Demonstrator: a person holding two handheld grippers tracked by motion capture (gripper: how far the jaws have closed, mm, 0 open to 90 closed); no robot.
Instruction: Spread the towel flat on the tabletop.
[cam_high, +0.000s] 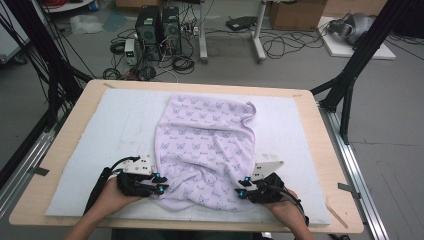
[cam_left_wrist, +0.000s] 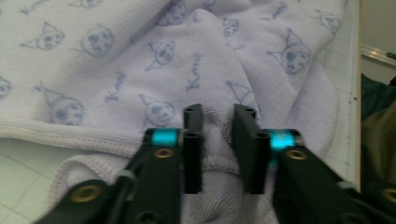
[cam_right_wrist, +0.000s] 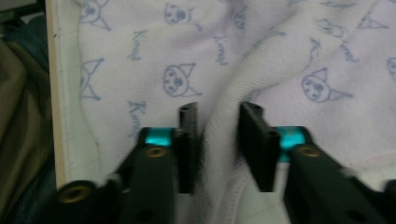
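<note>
Gripping the near edge of a pale lilac towel (cam_high: 205, 150), both tools sit at the six o'clock side of the table (cam_high: 320, 150), with the person's hands behind them. The left gripper (cam_high: 161, 183) sits at about seven o'clock of the cloth; in the left gripper view its jaws stand only narrowly apart, with a raised fold of the towel (cam_left_wrist: 140, 70) pinched between them. The right gripper (cam_high: 242, 186) sits at about five o'clock; in the right gripper view its jaws are likewise almost closed on a thick ridge of the towel (cam_right_wrist: 289, 60), whose stitched hem runs down between them.

The cloth is terry-like, printed all over with small blue cat-like faces and short script words, and finished with a stitched border. Between the grippers its near part is bunched into soft wrinkles. Toward twelve o'clock it lies flatter on the white mat (cam_high: 115, 130), with its far right corner curled over.

The script words are too blurred to read. Both forearms are cut off by the bottom edge of the high view, and the jaw tips are hard to make out there. Beyond the table, at twelve o'clock, computer towers (cam_high: 159, 29) stand on the floor among tangled cables.
</note>
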